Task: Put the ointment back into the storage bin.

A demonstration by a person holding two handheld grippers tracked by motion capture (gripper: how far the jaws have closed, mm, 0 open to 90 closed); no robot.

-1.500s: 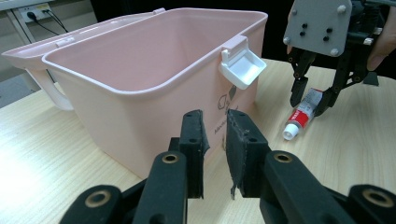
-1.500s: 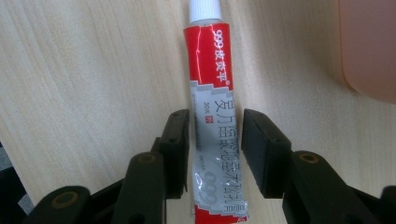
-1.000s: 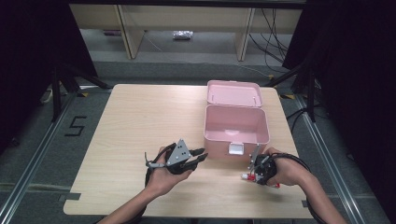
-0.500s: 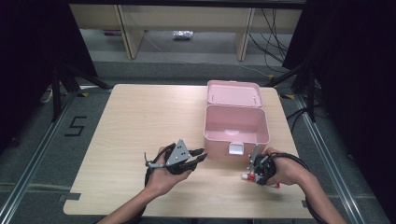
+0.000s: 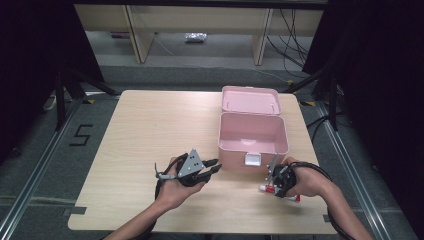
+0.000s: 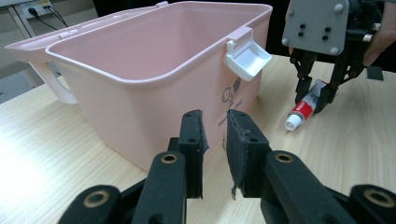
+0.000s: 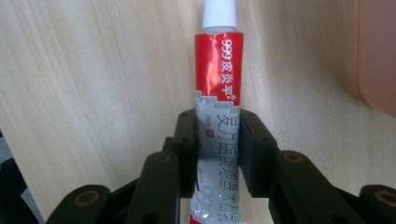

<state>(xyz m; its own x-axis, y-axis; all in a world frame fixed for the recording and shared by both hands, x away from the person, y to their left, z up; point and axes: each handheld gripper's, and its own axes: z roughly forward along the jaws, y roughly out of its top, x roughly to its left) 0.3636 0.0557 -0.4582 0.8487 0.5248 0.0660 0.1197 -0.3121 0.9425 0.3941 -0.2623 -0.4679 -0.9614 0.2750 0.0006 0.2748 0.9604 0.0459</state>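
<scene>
Your right hand-held gripper (image 7: 217,135), at the lower right of the high view, has just been closing its jaws around the ointment tube (image 7: 218,84), which lies flat on the desk (image 5: 150,130); the pads now press its sides. This looks like the pick-up step. Next, lift it over the rim of the open pink box (image 5: 252,131). Your left hand-held gripper (image 6: 215,140) idles, jaws slightly apart, holding nothing. The pale wooden desk stands in a dim room.

Open box (image 5: 253,131) stands on the bench (image 5: 140,130), right of centre; tube (image 5: 270,189) lies just before its right front corner.
</scene>
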